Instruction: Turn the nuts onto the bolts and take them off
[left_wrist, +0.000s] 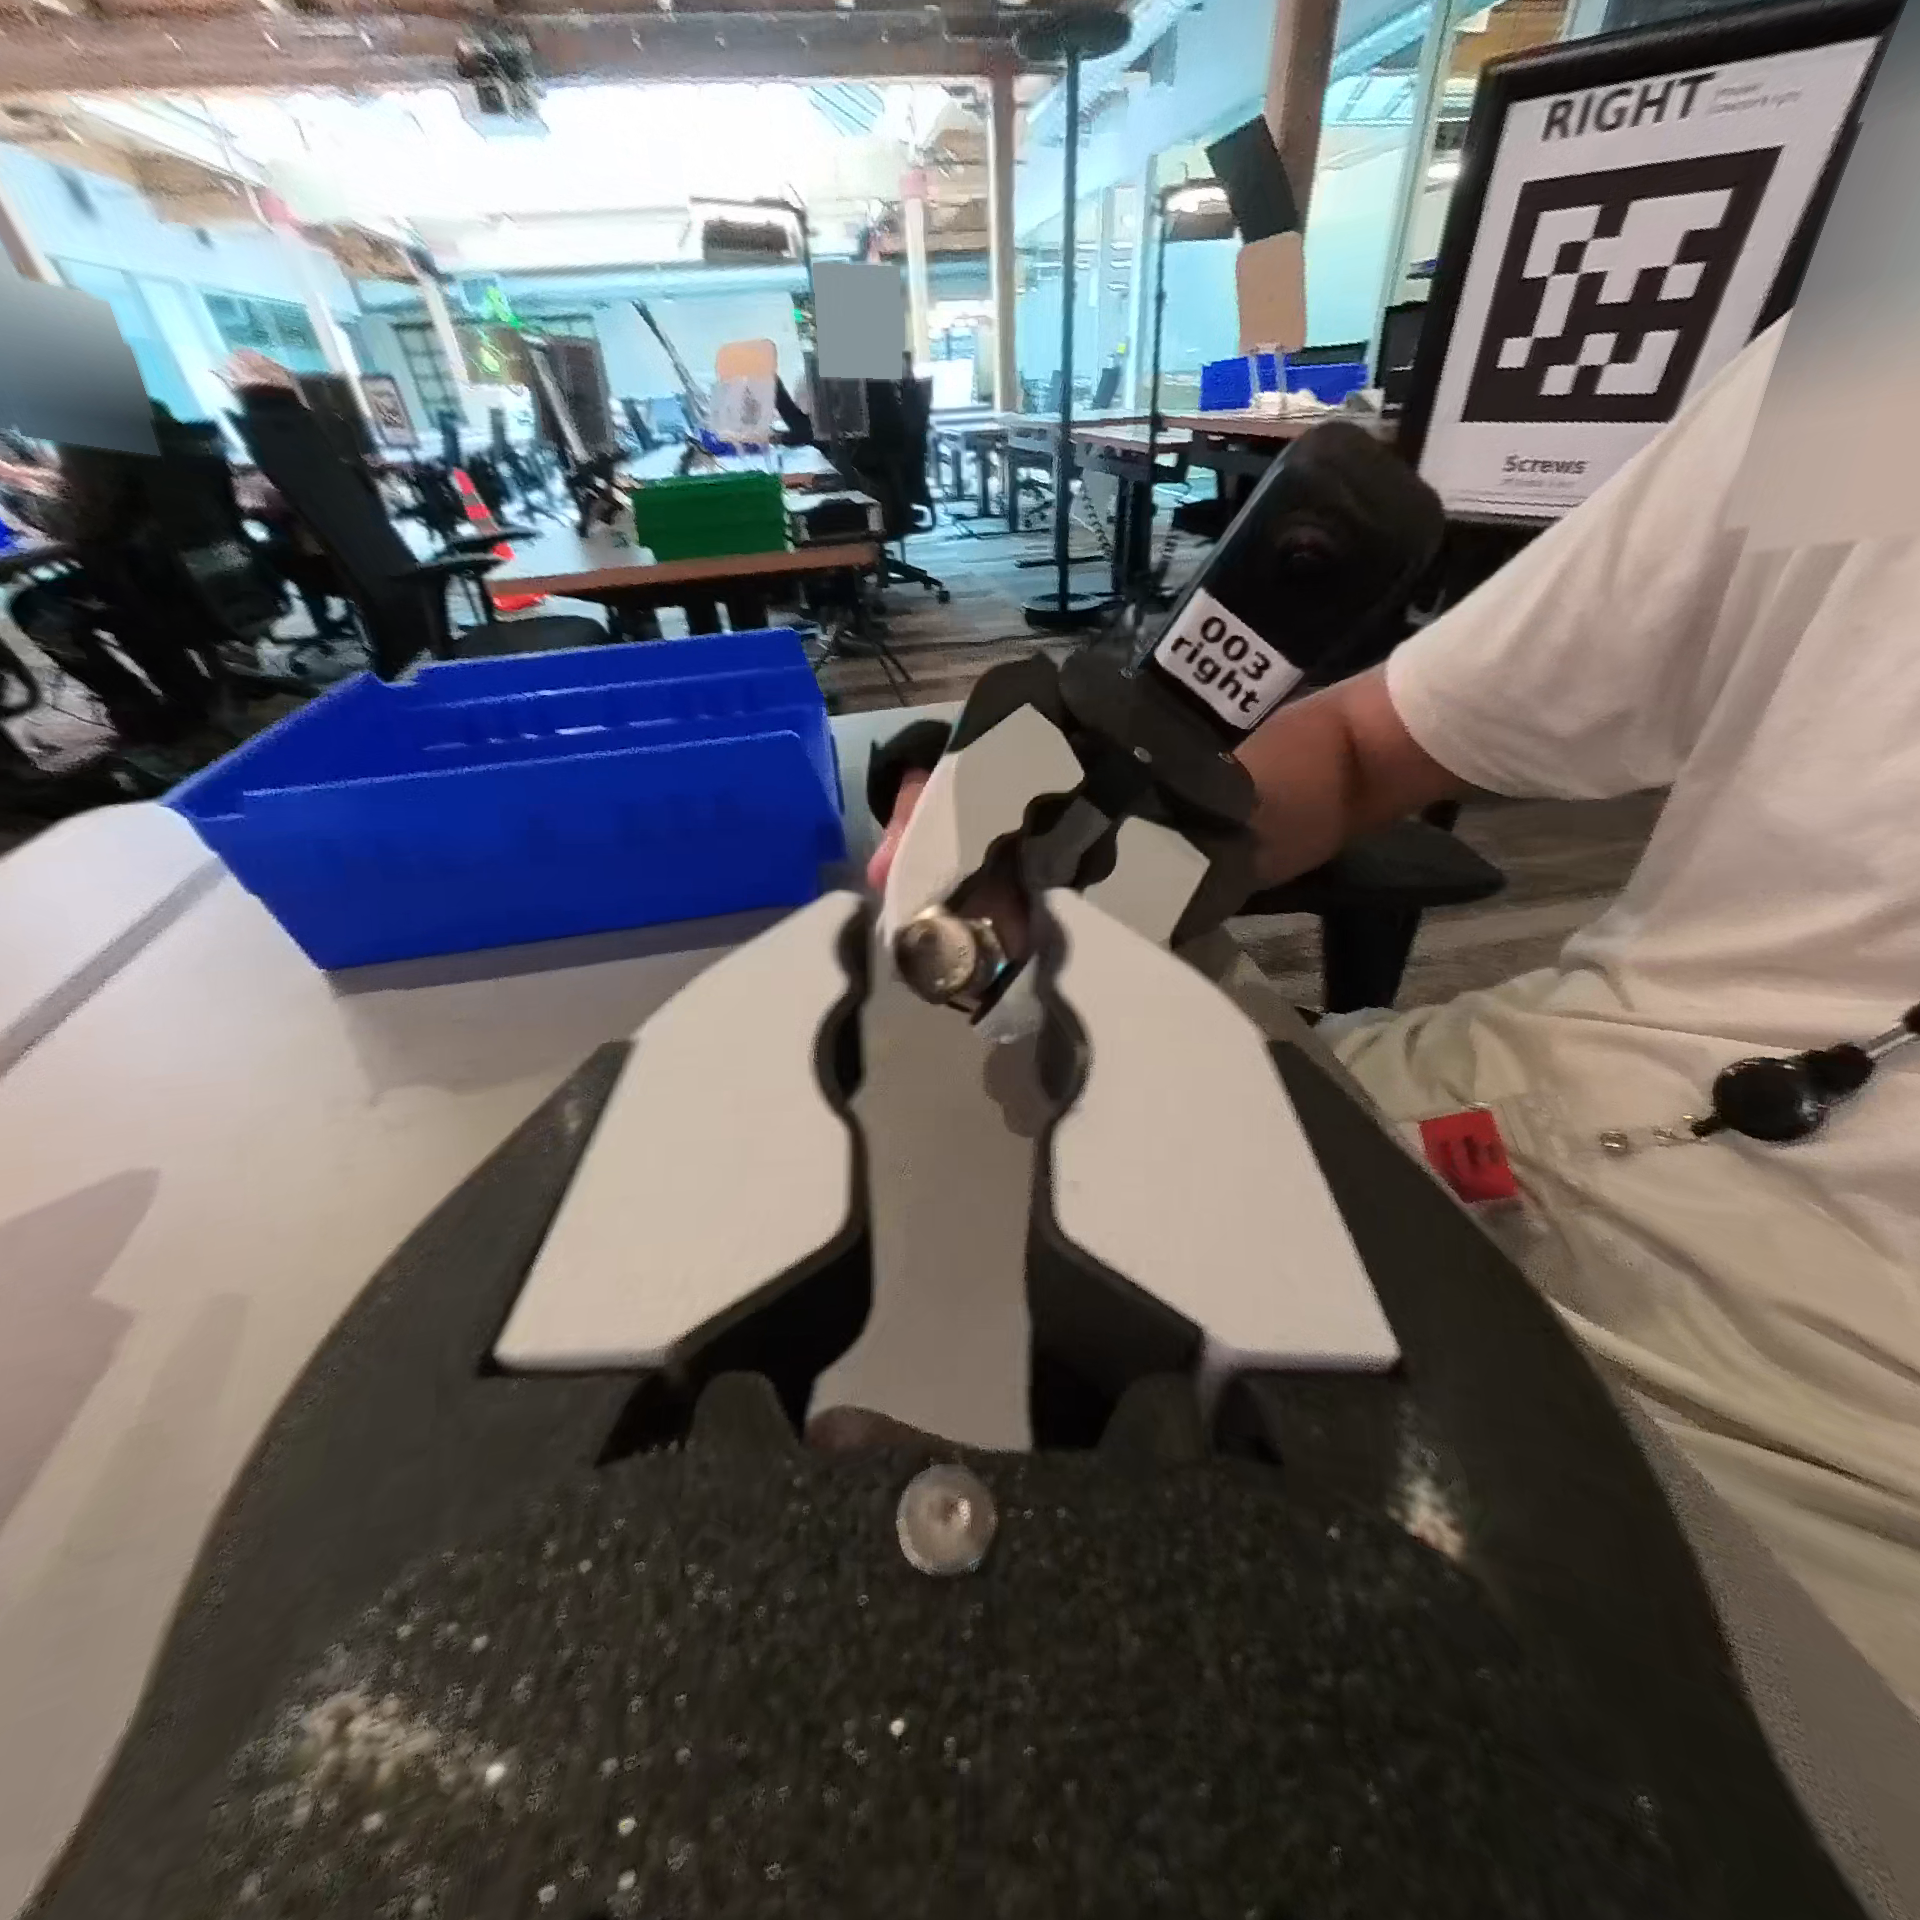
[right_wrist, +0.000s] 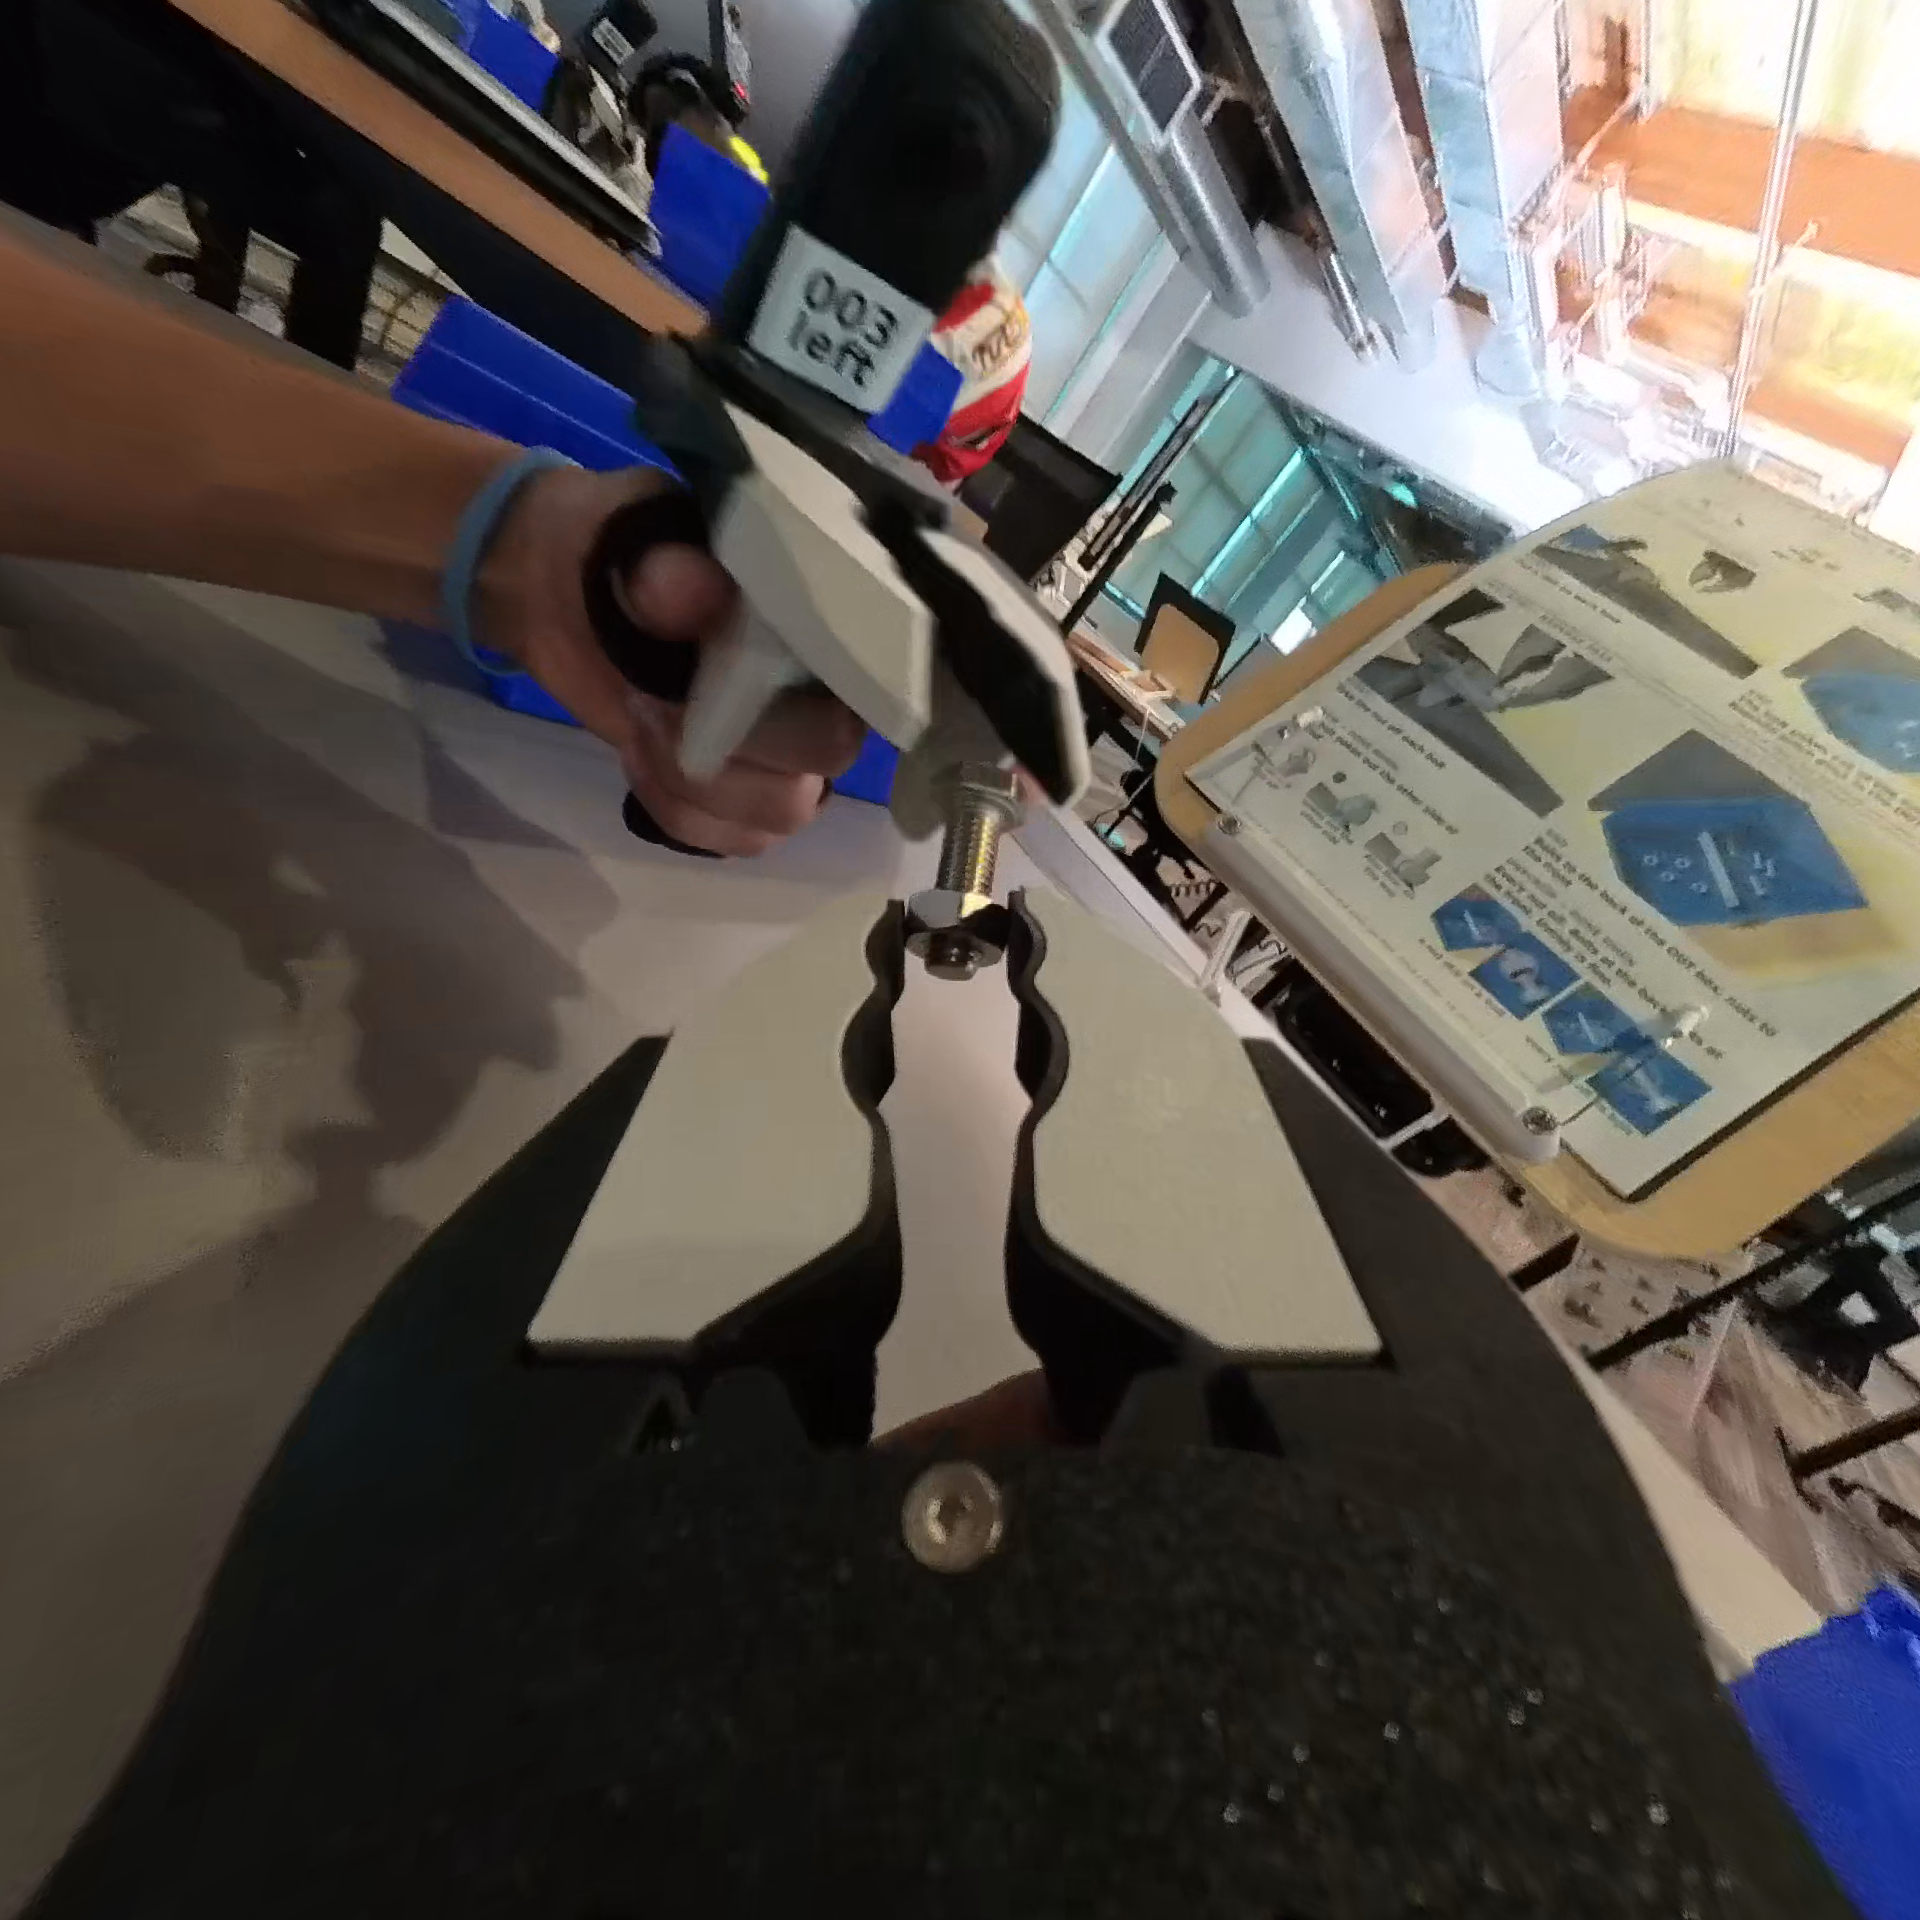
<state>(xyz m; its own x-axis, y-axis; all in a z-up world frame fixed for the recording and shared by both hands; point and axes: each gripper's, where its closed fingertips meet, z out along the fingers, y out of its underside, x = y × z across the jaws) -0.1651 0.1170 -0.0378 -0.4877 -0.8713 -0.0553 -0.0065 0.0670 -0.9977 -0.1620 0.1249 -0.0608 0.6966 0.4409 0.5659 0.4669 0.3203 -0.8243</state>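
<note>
Over the white desk (left_wrist: 312, 1091), the left gripper (right_wrist: 961, 784) clamps the silver threaded bolt's (right_wrist: 968, 840) head end while the right gripper (right_wrist: 956, 935) pinches its silver hex nut (right_wrist: 951, 909).

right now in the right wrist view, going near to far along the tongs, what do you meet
right tongs shut on the nut → threaded bolt rising from it → bolt head held in the left tongs → the person's hand on the left handle → blue bins behind
</note>
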